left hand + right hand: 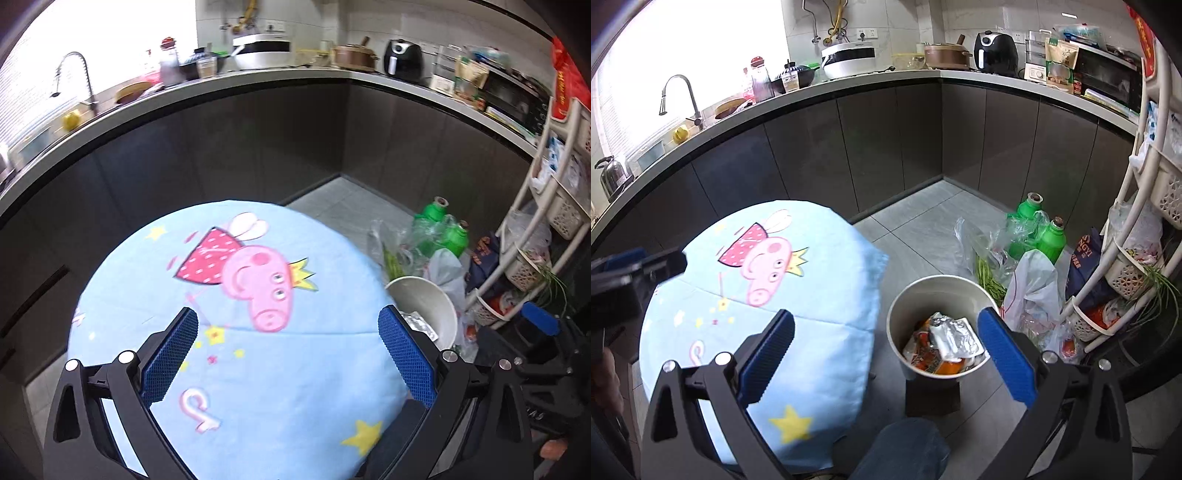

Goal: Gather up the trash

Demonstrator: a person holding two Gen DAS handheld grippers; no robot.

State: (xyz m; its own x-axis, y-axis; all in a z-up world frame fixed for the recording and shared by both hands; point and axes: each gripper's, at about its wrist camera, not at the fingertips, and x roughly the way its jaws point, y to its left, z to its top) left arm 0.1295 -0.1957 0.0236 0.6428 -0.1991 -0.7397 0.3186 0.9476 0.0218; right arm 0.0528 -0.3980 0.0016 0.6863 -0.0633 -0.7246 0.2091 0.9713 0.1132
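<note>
1. Left hand-held gripper (288,347) spread, holding nothing, over the round light-blue cartoon-pig tablecloth (236,332).
2. Right hand-held gripper (886,345) spread, holding nothing, above the white round trash bin (897,332) on the floor, right of the cloth.
3. Crumpled orange and silver foil wrappers (945,343) lie inside the bin.
4. Beyond the bin: green plastic bottles (1039,229), white plastic bag (1032,288), white basket rack (1126,258) far right.
5. Dark bag (1084,258) lettering partly readable: "NGYI".

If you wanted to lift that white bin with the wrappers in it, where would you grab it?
Probably by the rim of the white bin, coming from above. It stands upright with its mouth open, and the wall looks too wide for either open tool to span. One pad would go inside, on a side clear of the wrappers, one outside.
</note>
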